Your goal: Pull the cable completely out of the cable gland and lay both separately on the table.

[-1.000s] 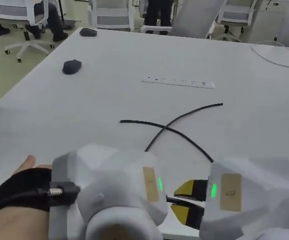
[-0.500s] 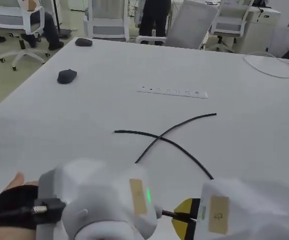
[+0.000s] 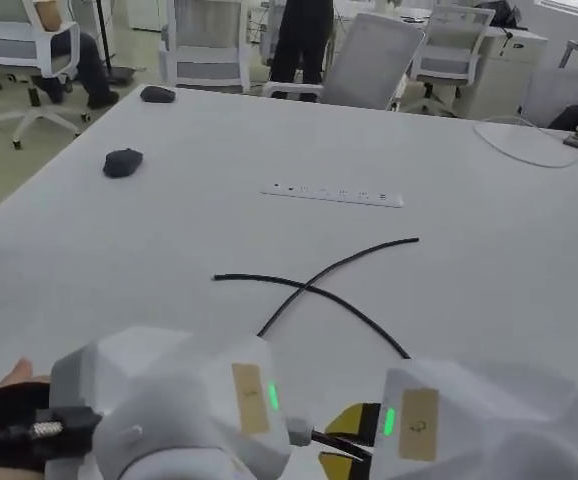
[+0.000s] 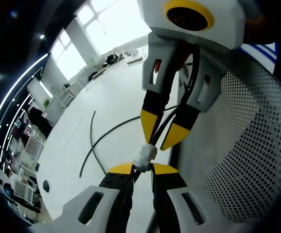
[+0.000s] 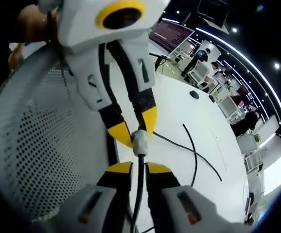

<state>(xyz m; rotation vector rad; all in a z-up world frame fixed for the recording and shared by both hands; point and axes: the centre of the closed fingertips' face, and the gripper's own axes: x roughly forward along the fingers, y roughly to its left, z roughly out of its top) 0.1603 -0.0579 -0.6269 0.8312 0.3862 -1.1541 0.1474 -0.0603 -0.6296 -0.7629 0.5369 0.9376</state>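
A white cable gland (image 3: 300,432) sits in the jaws of my left gripper (image 3: 291,436), at the bottom of the head view. In the left gripper view the left gripper (image 4: 143,169) is shut on the cable gland (image 4: 145,154). A black cable (image 3: 327,440) runs out of the gland into my right gripper (image 3: 344,442), which is shut on it a short way off. In the right gripper view the right gripper (image 5: 138,167) pinches the cable (image 5: 139,182), with the gland (image 5: 140,141) just ahead of it. The cable's loose length (image 3: 349,262) lies crossed over itself on the white table (image 3: 169,230).
A white power strip (image 3: 331,194) lies beyond the cable. Two dark mice (image 3: 122,162) (image 3: 157,94) rest at the far left. Office chairs (image 3: 374,60) and a standing person are behind the table. A mesh chair back (image 4: 237,145) is close beside the grippers.
The head camera has tilted up, so the table and grippers sit lower in the picture. Both grippers stay close together with the same holds.
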